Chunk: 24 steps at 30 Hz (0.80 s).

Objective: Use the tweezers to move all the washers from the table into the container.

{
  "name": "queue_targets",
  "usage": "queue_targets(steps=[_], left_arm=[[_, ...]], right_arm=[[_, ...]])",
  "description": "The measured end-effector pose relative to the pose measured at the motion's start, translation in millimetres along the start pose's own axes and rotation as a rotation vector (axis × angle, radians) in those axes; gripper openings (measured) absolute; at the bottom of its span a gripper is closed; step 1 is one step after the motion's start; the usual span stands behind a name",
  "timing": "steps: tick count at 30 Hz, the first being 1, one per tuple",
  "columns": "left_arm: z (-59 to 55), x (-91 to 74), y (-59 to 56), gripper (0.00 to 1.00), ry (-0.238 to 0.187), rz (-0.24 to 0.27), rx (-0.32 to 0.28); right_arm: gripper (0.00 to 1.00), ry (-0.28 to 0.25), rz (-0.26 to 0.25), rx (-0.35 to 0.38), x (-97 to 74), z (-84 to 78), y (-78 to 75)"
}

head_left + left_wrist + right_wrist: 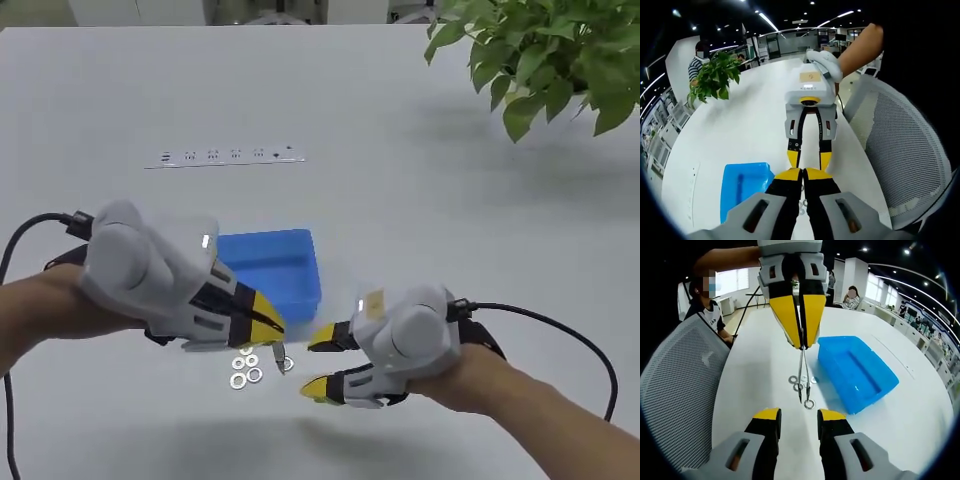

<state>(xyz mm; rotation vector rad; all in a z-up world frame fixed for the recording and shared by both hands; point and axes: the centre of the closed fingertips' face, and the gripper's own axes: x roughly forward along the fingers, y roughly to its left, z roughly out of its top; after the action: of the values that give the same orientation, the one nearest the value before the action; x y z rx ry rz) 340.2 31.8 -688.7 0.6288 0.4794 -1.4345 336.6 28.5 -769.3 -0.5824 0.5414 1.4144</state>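
Steel tweezers (801, 367) pinched in left claw (803, 173), long axis aimed down at washers (805, 404) on worktop (755, 365). Tips seen just beside nearest washer. Blue container (860, 375) close alongside. Right claw (799, 415) spread, empty.

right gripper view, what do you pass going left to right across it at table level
mesh chair back → washers → blue container. The tweezers overlap the washers, so they are left out of the order.
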Motion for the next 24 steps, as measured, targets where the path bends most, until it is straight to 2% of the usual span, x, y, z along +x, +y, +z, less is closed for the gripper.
queue_targets(steps=[8, 9, 24], left_arm=[[-5.6, 3.4, 3.3, 0.05, 0.003, 0.007, -0.007], [-4.5, 3.8, 3.4, 0.05, -0.009, 0.006, -0.015], [-2.3, 8.9, 8.5, 0.05, -0.017, -0.023, -0.031]], right_arm=[[0.3, 0.0, 0.0, -0.001, -0.1, 0.4, -1.2], [0.3, -0.001, 0.001, -0.001, 0.3, 0.8, -1.6], [0.28, -0.002, 0.016, -0.022, 9.8, 10.1, -7.9]])
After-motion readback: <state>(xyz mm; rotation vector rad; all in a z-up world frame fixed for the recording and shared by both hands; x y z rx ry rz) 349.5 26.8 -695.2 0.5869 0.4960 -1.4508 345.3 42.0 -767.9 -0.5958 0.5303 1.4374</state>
